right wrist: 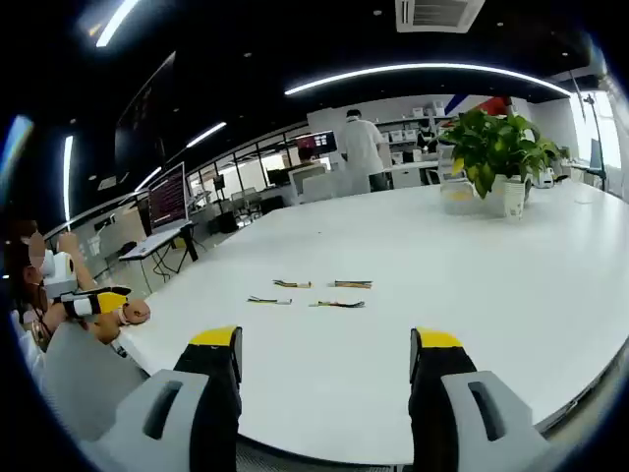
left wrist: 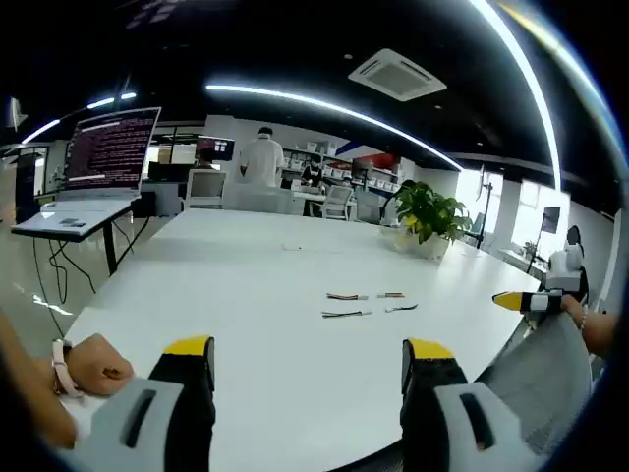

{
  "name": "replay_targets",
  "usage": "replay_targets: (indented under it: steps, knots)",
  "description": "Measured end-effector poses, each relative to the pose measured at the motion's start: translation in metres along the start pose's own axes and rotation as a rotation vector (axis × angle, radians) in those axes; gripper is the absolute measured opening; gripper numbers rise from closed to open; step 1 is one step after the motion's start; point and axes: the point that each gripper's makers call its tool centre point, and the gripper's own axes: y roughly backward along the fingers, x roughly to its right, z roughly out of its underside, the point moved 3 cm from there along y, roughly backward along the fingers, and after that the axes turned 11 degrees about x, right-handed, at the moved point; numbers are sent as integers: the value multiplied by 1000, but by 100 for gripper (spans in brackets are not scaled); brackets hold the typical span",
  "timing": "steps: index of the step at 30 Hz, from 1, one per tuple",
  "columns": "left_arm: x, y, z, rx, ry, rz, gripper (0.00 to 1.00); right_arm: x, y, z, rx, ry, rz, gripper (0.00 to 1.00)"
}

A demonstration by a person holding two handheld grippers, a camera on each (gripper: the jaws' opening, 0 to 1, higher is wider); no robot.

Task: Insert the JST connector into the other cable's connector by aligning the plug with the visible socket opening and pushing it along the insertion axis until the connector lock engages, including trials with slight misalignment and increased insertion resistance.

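I have both claws spread wide and holding nothing: my left claw [left wrist: 307,369] and my right claw [right wrist: 324,359] hover at the near edge of the white table [left wrist: 246,285], well short of the work. I judge the step in hand to be the reach and pickup. Four short cable pieces lie apart from one another on the table, ahead of me at about 1 o'clock in the left gripper view: a near pair, cable [left wrist: 346,314] and cable [left wrist: 401,308], and a far pair, cable [left wrist: 347,296] and cable [left wrist: 390,294]. I cannot tell which ends carry plug or socket at this range.

To do it well, I should take each cable close behind its connector, so the plug stays stiff and square to the socket.

Nothing stands between claws and cables. A person's hand [left wrist: 93,366] rests at 8 o'clock. Farther off, a potted plant [left wrist: 429,216] at 2 o'clock, a laptop [left wrist: 103,157] at 10 o'clock, and a person in white [left wrist: 261,157] beyond.
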Motion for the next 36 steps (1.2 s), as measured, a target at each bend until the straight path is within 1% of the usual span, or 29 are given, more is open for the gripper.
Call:
replay_targets:
  steps: [4, 14, 19, 36]
  knots:
    - [0, 0, 1, -8, -3, 1, 75, -2, 0, 2, -10, 2, -10, 69]
    - [1, 0, 3, -28, -5, 8, 74, 0, 1, 1, -12, 2, -5, 67]
    - [1, 1, 3, -27, -7, 7, 74, -2, 1, 1, -21, 9, -14, 67]
    - [-1, 2, 3, -25, -13, 2, 71, -3, 1, 0, -15, 4, -8, 65]
